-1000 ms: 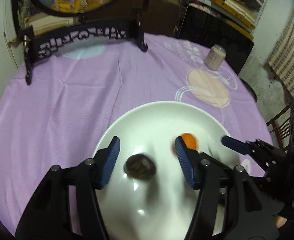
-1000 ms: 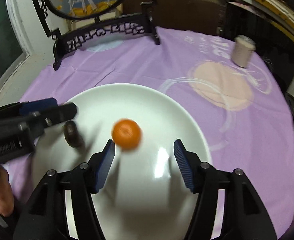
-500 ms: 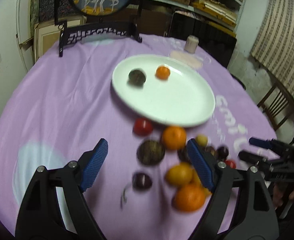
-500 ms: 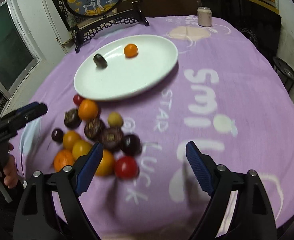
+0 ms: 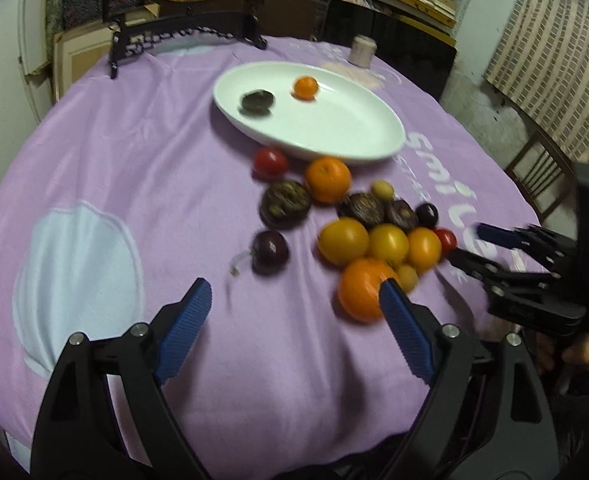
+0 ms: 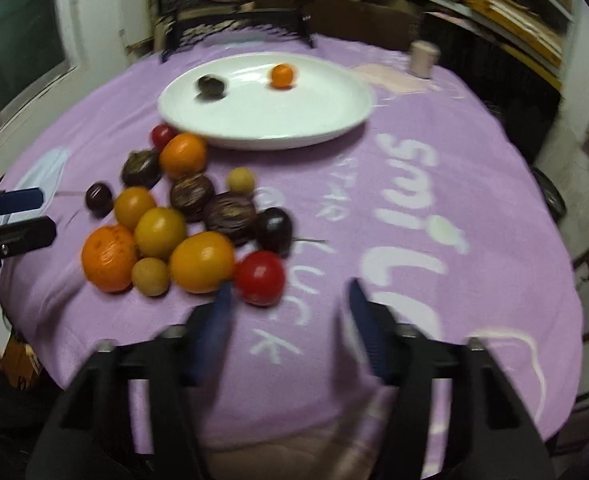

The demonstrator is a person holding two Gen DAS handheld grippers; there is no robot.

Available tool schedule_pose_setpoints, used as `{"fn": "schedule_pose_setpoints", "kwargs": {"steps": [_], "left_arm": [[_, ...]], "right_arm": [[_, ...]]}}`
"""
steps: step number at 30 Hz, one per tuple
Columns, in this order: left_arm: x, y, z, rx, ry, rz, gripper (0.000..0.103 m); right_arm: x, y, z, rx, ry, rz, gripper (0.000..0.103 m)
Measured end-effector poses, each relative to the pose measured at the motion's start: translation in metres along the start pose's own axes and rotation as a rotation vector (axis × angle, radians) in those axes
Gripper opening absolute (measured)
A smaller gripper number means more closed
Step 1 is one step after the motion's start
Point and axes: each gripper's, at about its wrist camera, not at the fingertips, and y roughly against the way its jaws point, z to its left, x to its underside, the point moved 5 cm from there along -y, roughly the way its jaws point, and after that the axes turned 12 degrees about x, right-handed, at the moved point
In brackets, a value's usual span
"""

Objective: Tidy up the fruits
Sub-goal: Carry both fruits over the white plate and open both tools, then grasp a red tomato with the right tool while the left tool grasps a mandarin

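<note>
A white oval plate (image 5: 346,132) (image 6: 318,112) lies on the purple cloth and holds a small orange (image 5: 305,87) (image 6: 282,75) and a dark passion fruit (image 5: 257,101) (image 6: 211,85). Near the table's front lies a pile of several fruits (image 5: 374,224) (image 6: 182,216): oranges, yellow ones, dark passion fruits, red tomatoes, dark cherries. My left gripper (image 5: 294,300) is open and empty, above the cloth, just short of a big orange (image 5: 364,288). My right gripper (image 6: 290,300) is open and empty, just before a red tomato (image 6: 261,277).
A black carved stand with a round painted screen (image 5: 182,32) (image 6: 234,20) stands at the table's far edge. A small beige cup (image 5: 361,50) (image 6: 424,58) stands far right. A wooden chair (image 5: 542,176) is beside the table on the right.
Both grippers have pulled back from over the plate to the near side of the table, leaving the orange and passion fruit on it. The fruit pile has come into view.
</note>
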Motion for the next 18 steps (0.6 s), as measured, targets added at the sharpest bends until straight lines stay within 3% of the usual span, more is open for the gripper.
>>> {"fn": "schedule_pose_setpoints", "kwargs": {"steps": [3,12,18], "left_arm": [[0.005,-0.006,-0.012,0.030,-0.018,0.025,0.087],[0.013,-0.027,-0.029,0.046,-0.046,0.095,0.087],[0.012,-0.055,-0.035,0.035,-0.048,0.148,0.080]], "right_arm": [[-0.003,-0.014,0.008,-0.008,0.015,0.009,0.033],[0.006,-0.006,-0.007,-0.034,-0.057,0.013,0.030],[0.017,-0.005,-0.017,-0.058,-0.096,0.026,0.030]]}}
